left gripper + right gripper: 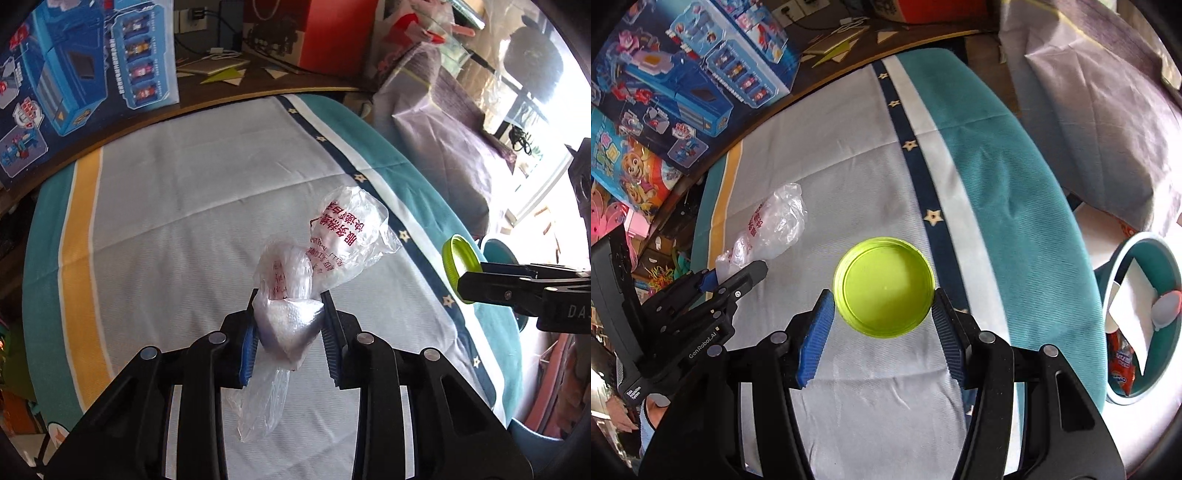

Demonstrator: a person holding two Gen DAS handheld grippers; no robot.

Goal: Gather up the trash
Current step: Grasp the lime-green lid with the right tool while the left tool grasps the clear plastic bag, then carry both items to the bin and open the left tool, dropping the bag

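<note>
Left wrist view: left gripper [290, 306] is clamping a plastic bag [332, 240] above the bedspread [166, 203], near its middle. Right wrist view: right gripper [884, 314] is gripping a green lid [884, 291] above the bedspread, beside its starred stripe [932, 216].

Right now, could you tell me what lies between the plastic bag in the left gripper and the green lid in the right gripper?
Nothing but bare tablecloth. The right wrist view shows only its grey weave between the plastic bag and the green lid.
</note>
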